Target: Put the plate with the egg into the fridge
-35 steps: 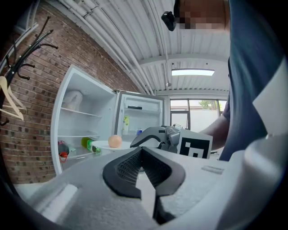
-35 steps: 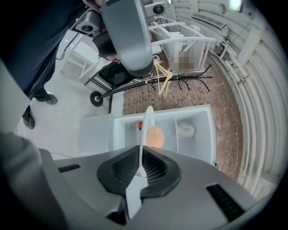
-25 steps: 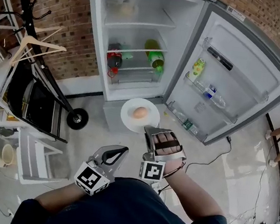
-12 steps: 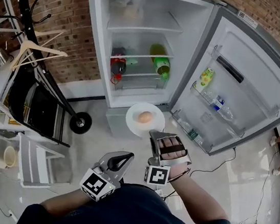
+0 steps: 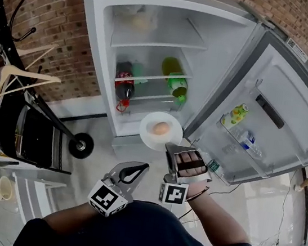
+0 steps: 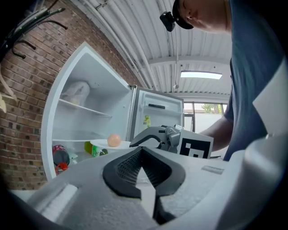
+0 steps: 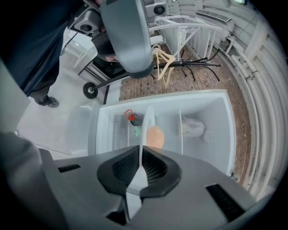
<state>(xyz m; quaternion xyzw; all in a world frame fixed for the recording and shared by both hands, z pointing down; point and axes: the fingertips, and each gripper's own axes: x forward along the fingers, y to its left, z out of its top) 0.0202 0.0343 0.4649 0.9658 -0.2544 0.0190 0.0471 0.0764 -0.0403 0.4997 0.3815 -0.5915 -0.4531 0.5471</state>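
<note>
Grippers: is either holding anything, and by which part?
The right gripper pinches the plate by its near rim, egg on top. The left gripper is shut, empty.

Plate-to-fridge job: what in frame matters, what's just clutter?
Job: plate; egg on it; open fridge; right gripper, shut on the plate's rim.

Clutter: green bottles; dark bottle; door-shelf bottle; black wheel; left gripper, shut, empty.

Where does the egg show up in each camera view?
Head view: egg at centre, in front of the open fridge.
Left gripper view: egg left of centre, just above the jaws.
Right gripper view: egg at centre, above the jaws.
Shared landmark: the white plate carrying it.
</note>
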